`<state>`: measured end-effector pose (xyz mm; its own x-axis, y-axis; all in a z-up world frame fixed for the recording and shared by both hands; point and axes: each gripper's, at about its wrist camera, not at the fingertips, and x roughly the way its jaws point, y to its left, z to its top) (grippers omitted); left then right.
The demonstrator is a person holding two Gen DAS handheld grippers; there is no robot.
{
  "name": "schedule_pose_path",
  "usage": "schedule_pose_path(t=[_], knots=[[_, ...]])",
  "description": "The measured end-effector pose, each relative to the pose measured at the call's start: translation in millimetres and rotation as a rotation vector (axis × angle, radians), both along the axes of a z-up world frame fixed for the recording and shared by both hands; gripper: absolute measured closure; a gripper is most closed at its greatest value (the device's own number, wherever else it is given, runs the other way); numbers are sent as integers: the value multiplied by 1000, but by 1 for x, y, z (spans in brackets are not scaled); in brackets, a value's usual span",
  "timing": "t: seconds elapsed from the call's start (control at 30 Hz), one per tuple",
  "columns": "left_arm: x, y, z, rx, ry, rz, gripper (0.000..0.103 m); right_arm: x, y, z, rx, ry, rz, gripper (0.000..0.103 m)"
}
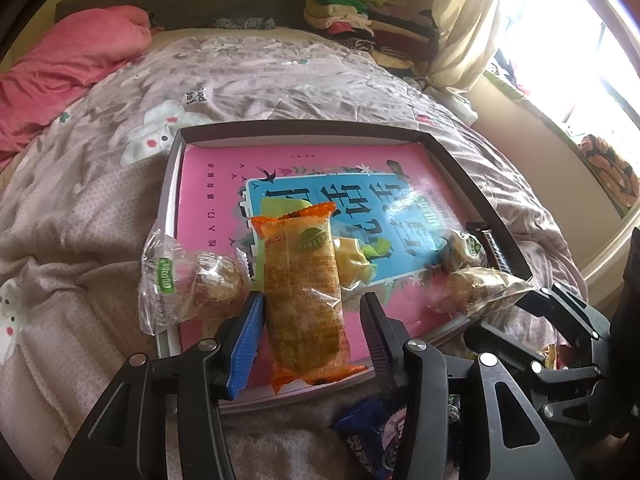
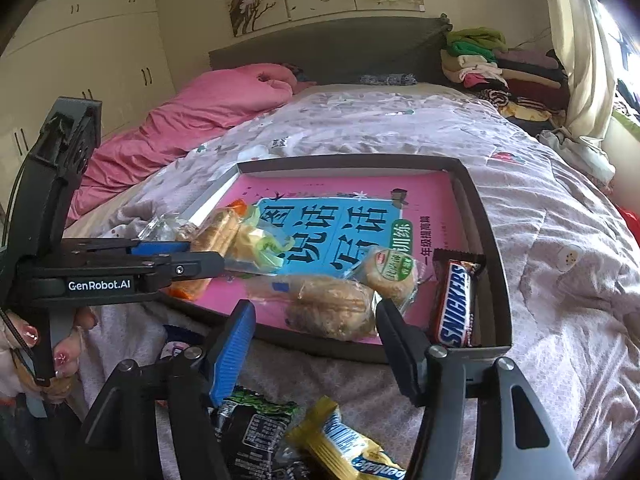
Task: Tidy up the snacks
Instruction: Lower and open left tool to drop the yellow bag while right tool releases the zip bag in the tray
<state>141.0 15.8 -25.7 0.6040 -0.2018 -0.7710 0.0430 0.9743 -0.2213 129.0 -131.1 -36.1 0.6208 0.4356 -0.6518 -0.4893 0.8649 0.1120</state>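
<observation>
The left gripper (image 1: 312, 320) is standing open around a long orange-wrapped cake packet (image 1: 306, 292), its blue pad on one side and its black pad on the other, with a gap showing on both sides; whether the packet is touching either pad is hard to tell. The packet is lying inside a shallow dark-rimmed cardboard box (image 1: 472, 176) lined with a pink and blue printed book cover (image 1: 224, 184). Just left of the blue pad, a clear-wrapped round pastry (image 1: 192, 284) is sitting across the box's edge. Behind the orange packet, a yellow-green wrapped snack (image 1: 356, 260) is lying partly hidden.

The right gripper (image 2: 316, 320) is hovering open in front of a clear-wrapped brown bun (image 2: 328, 306) at the box's near edge, gripping nothing. Beyond its black finger, a round biscuit with a green label (image 2: 390, 276) is resting, and to the right a brown Snickers bar (image 2: 456, 300) is lying along the box wall. Below the fingers, a dark green-black packet (image 2: 256, 432) and a gold-wrapped bar (image 2: 344, 444) are lying on the patterned bedspread (image 2: 560, 240), both cut off by the frame.
</observation>
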Motion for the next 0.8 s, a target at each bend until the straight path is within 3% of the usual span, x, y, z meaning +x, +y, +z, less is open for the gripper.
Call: schedule_pose_path(t=[0.4, 0.8], knots=[[-6, 5, 9, -4, -20, -3, 51, -10, 15, 2, -2, -22, 82, 39], [-14, 3, 20, -3, -48, -10, 37, -14, 18, 4, 9, -30, 113, 37]])
